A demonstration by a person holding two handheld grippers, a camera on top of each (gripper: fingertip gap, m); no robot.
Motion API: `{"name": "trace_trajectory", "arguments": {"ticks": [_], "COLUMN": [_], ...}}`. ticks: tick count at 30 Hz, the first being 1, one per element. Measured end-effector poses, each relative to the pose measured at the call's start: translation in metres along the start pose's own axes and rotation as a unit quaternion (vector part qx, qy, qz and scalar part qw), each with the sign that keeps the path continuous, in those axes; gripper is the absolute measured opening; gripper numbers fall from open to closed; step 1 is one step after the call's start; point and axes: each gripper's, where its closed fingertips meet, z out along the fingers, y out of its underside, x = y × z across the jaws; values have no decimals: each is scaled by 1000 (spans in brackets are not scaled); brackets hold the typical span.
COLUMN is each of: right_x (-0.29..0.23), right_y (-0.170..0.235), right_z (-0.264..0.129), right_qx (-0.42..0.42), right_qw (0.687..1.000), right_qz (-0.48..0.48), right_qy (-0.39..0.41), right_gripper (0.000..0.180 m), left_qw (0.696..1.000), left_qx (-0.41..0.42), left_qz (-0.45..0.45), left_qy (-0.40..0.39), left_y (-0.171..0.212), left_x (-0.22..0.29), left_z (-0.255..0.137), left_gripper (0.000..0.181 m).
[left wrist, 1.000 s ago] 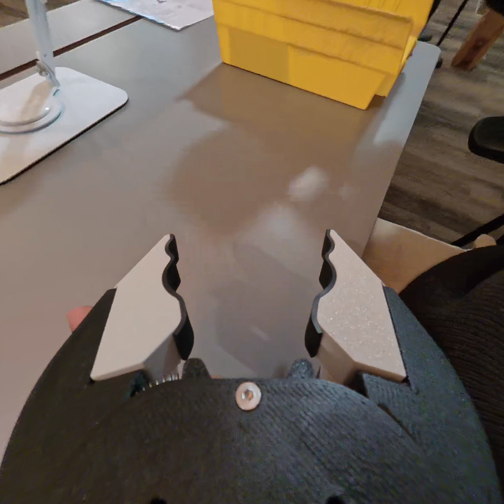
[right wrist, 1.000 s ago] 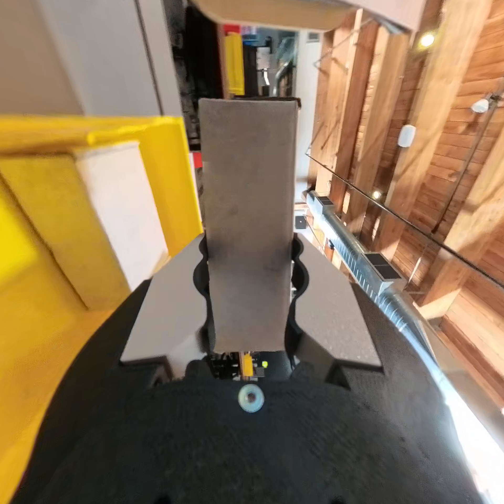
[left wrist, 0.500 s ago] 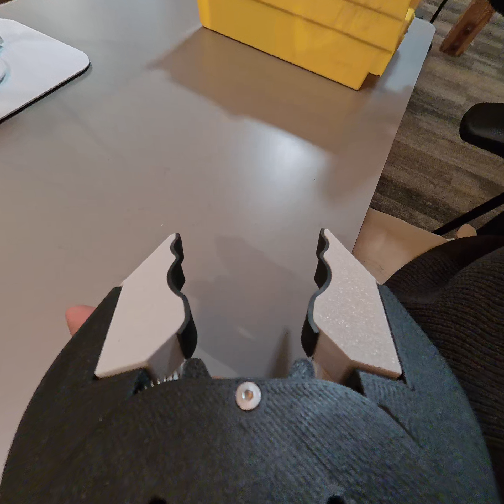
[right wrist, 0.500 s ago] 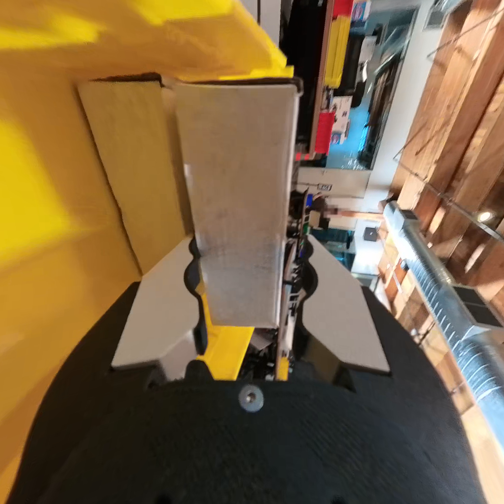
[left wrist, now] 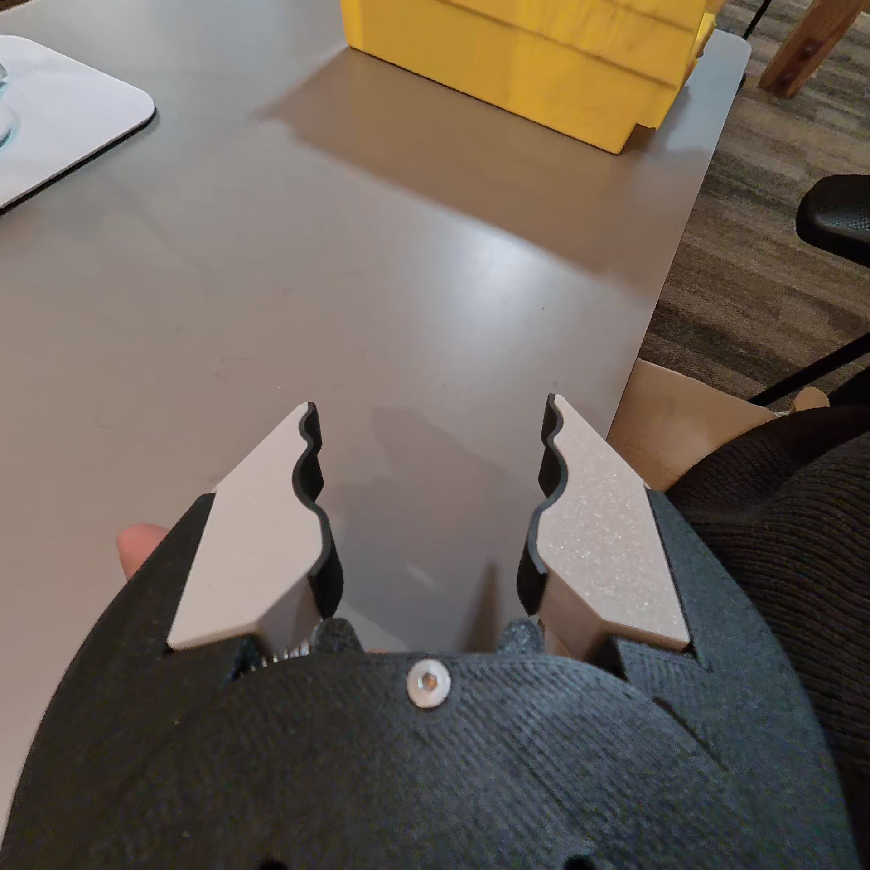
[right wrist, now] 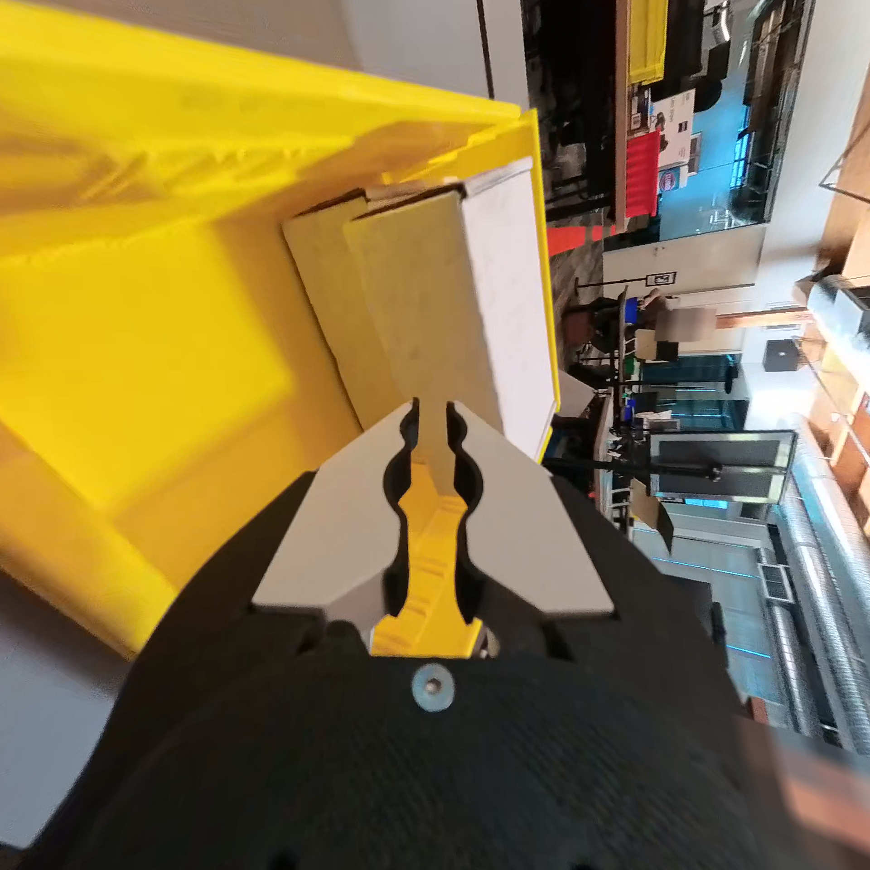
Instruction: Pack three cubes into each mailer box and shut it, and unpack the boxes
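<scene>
1. Left tool: jaws wide apart, nothing between them, poised over the bare grey bench.
2. Right tool: jaws nearly closed, tips pinching the near end of a flat cardboard mailer box.
3. Mailer box: long axis runs away from the tool, standing among other flat panels inside the yellow bin.
4. Yellow bin: sits at the bench's far edge.
</scene>
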Motion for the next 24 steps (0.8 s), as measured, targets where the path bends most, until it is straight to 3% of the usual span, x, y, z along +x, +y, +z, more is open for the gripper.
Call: {"name": "trace_trajectory", "arguments": {"ticks": [3,10,15,19,21,24], "right_x": [3,14,10,16,25,36], "right_y": [-7,-14,-3,17,29,39], "right_z": [17,46,36,13,-3,-30], "right_qx": [-12,-23,-34,-39,-20,72], "right_qw": [1000,998,997,985,961,865], "right_qz": [20,53,73,166,270,493], "right_qy": [-14,-14,-16,22,52,58], "right_gripper": [23,25,27,33,44,57], "left_qw": [1000,999,1000,1000,1000,1000], "left_qx": [2,16,9,11,13,16], "left_qz": [9,33,26,20,19,19], "left_qy": [-3,-17,-14,-14,-14,-13], "left_y": [-4,-13,-5,-3,-3,-4], "left_x": [3,10,7,5,5,5], "left_z": [1,-4,-4,-6,-7,-7], "left_gripper": [92,88,88,88,88,88]}}
